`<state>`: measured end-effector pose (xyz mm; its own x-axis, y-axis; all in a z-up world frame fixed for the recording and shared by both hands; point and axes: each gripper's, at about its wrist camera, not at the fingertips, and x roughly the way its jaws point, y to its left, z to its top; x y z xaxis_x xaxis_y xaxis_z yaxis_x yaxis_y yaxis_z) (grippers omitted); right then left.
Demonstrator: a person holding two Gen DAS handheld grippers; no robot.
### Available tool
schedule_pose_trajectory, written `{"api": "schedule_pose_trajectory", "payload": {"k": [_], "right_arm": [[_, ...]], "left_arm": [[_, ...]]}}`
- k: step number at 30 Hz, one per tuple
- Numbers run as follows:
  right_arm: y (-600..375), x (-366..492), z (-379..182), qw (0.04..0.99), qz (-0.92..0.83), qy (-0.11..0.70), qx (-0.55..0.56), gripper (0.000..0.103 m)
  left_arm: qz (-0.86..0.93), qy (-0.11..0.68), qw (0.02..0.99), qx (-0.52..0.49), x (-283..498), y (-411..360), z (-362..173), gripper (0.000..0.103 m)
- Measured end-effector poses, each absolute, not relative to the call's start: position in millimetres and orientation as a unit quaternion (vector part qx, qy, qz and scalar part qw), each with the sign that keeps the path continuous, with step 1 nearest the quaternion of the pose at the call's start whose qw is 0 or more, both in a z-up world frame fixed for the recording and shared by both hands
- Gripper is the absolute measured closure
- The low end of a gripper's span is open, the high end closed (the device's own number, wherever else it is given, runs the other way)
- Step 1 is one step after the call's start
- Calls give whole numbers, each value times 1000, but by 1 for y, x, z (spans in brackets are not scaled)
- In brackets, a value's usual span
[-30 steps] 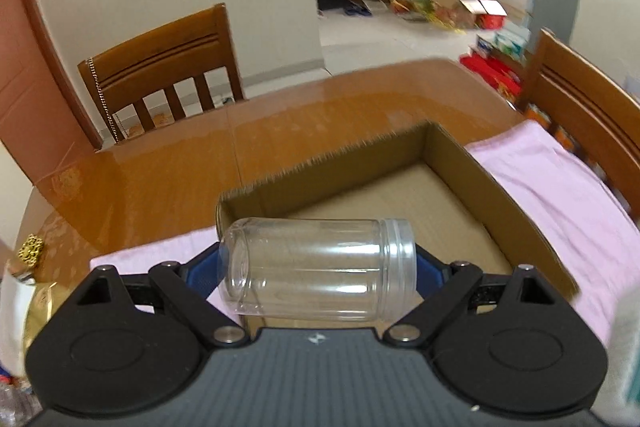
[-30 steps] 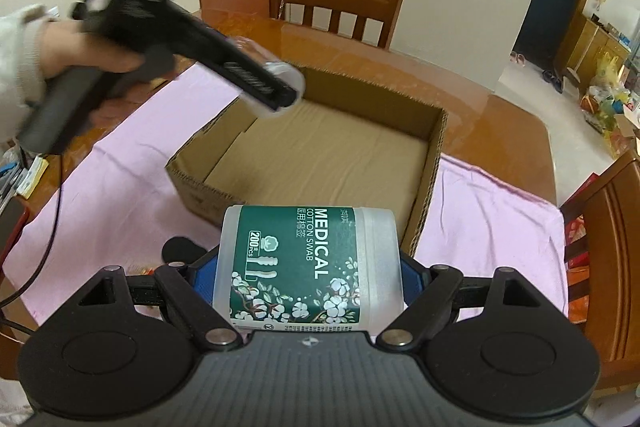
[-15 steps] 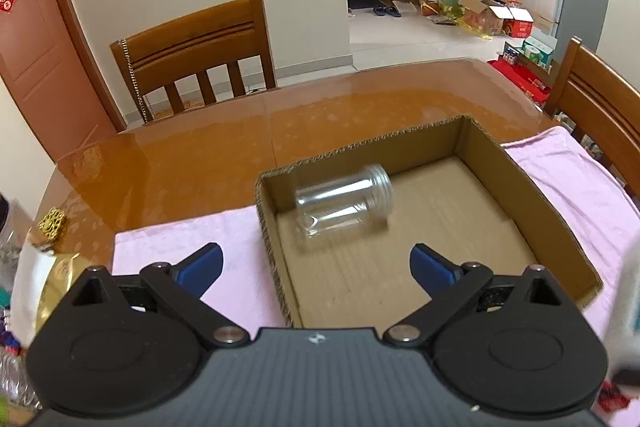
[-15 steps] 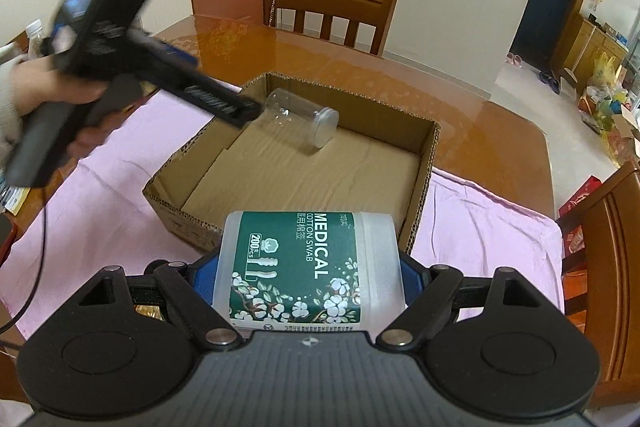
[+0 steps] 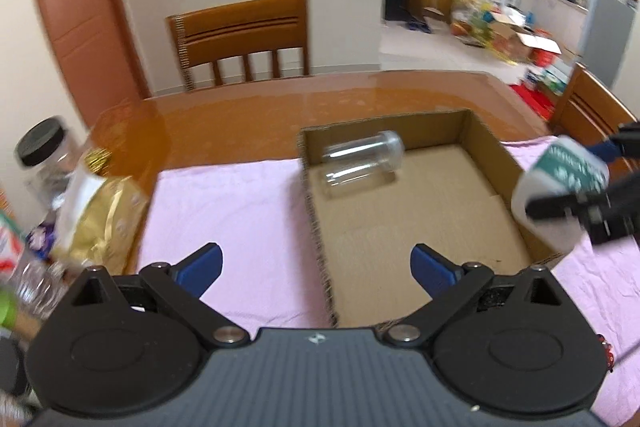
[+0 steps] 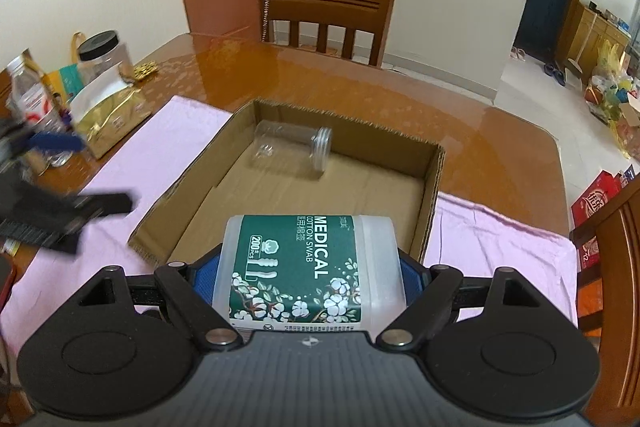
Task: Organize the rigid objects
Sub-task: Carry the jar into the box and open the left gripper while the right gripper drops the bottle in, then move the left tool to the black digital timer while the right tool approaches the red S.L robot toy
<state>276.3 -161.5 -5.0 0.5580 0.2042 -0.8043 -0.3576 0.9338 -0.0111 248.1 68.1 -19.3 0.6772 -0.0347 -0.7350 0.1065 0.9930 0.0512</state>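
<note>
While the left gripper [image 5: 316,265] hung with its jaws spread wide, just opened and with nothing between them, the clear plastic jar [image 5: 360,163] lay on its side in the far corner of the shallow brown cardboard box [image 5: 496,151] on the pink cloth [image 5: 240,211] over the desk [image 5: 248,119]. The right gripper [image 6: 308,275] was clamped on the white cotton-swab tub with a green label [image 6: 304,267], near the box's rim.

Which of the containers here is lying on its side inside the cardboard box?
The clear empty jar, on its side at the far end of the cardboard box. The cotton swab tub is gripped above the box; the black-lidded jar stands outside on the table.
</note>
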Motion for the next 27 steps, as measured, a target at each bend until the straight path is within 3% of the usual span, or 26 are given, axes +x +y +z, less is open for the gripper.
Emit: {"api": "schedule_pose_trajectory", "payload": {"k": [8,10,11,18,27], "right_arm": [[-155,333,-9,887,142,429,-89,16],[-151,342,-9,892,145,417,-94,2],[-151,345,-9,895,141,412,-93,0],[-153,340,-3,894,140,417,-82,0],[-172,269,-20,901,114,415,-56,0]], "left_arm": [[4,413,910,34,227,91,-29,3],[10,417,908,32,224,94,-30,3],[14,419,907,31,224,96,-31,3],[19,430,902,17,211,99,-26,3],[13,434,901,12,185,92,-42,2]]}}
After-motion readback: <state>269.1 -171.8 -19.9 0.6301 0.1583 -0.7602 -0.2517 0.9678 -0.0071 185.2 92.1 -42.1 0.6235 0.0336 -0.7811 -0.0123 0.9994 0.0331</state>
